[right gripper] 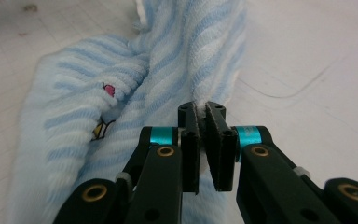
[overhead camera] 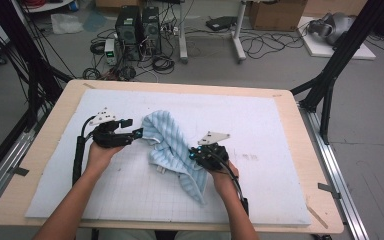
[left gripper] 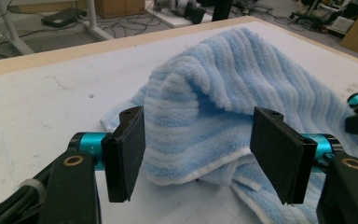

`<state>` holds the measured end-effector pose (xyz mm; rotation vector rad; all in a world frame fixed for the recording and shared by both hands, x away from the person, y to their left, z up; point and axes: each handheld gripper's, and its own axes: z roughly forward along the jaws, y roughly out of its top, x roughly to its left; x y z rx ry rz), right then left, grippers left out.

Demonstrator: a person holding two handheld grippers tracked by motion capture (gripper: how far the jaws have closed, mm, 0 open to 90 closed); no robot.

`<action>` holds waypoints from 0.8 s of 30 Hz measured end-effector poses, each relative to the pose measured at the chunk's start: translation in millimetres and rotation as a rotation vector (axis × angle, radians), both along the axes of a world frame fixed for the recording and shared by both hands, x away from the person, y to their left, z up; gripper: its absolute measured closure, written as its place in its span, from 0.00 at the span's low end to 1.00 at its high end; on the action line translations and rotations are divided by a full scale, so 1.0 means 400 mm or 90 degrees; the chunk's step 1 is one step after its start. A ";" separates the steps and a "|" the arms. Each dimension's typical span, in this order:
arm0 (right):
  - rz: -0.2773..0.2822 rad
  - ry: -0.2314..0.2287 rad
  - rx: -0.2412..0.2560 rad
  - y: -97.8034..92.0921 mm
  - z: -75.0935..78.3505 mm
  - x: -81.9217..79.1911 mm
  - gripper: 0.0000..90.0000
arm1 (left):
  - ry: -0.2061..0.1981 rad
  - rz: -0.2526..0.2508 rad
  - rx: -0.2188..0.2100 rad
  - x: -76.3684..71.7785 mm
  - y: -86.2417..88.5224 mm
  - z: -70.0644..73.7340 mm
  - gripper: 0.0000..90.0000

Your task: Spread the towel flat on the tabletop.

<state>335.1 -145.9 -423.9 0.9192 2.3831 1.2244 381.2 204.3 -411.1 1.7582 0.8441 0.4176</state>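
We've got the blue striped towel (overhead camera: 172, 150) bunched mid-mat btwn both hands, right gripper (right gripper: 202, 135) pinched tight on a raised fold, left gripper (left gripper: 198, 151) jaws wide just short of it; it's soft, light, floppy, so we'd grab the white-hemmed edge.

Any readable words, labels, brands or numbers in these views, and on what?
No readable text anywhere.
Blue-and-white striped terry towel: small pink and yellow embroidered motif, no letters legible.
White gridded foam mat: faint smudged marks near the right tool, too blurred to read.
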 end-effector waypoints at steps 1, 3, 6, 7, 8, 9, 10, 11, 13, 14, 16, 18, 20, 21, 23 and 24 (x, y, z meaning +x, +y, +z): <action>0.000 0.000 0.010 -0.013 0.004 -0.007 0.94 | 0.001 -0.004 0.001 -0.001 -0.004 -0.001 0.40; 0.001 -0.001 0.014 -0.034 0.012 -0.022 0.94 | 0.002 -0.007 0.003 -0.001 -0.007 -0.002 0.40; 0.034 0.006 0.019 -0.042 0.011 -0.035 0.91 | 0.003 -0.010 -0.012 -0.009 -0.016 -0.010 0.40; 0.053 0.011 0.021 -0.040 0.008 -0.035 0.87 | 0.004 -0.010 -0.014 -0.011 -0.018 -0.013 0.40; 0.060 0.014 0.020 -0.037 0.006 -0.036 0.81 | 0.003 -0.013 -0.014 -0.012 -0.020 -0.014 0.40; 0.063 0.009 0.024 -0.037 0.006 -0.034 0.76 | 0.003 -0.014 -0.014 -0.014 -0.020 -0.015 0.40; 0.056 0.004 0.040 -0.040 0.008 -0.032 0.67 | 0.003 -0.015 -0.015 -0.015 -0.020 -0.015 0.40; 0.056 0.004 0.040 -0.040 0.008 -0.032 0.67 | 0.003 -0.015 -0.015 -0.015 -0.020 -0.015 0.40; -0.008 -0.032 0.087 -0.061 0.025 -0.015 0.55 | 0.000 -0.012 -0.019 -0.017 -0.017 -0.013 0.40; -0.030 -0.045 0.104 -0.071 0.032 -0.005 0.56 | 0.000 -0.011 -0.020 -0.017 -0.015 -0.012 0.40; -0.070 -0.055 0.118 -0.084 0.044 0.023 0.61 | 0.000 -0.011 -0.024 -0.018 -0.013 -0.012 0.40; -0.101 -0.044 0.105 -0.082 0.049 0.059 0.64 | 0.000 -0.008 -0.025 -0.019 -0.012 -0.013 0.40; -0.113 -0.022 0.082 -0.067 0.043 0.101 0.64 | 0.003 -0.007 -0.026 -0.019 -0.011 -0.016 0.40; -0.113 -0.022 0.082 -0.067 0.043 0.101 0.64 | 0.003 -0.007 -0.026 -0.019 -0.011 -0.016 0.40; -0.101 0.014 0.079 -0.031 0.025 0.153 0.63 | 0.004 -0.008 -0.024 -0.020 -0.011 -0.018 0.40; -0.091 0.023 0.079 -0.016 0.020 0.166 0.61 | 0.005 -0.009 -0.023 -0.020 -0.009 -0.020 0.40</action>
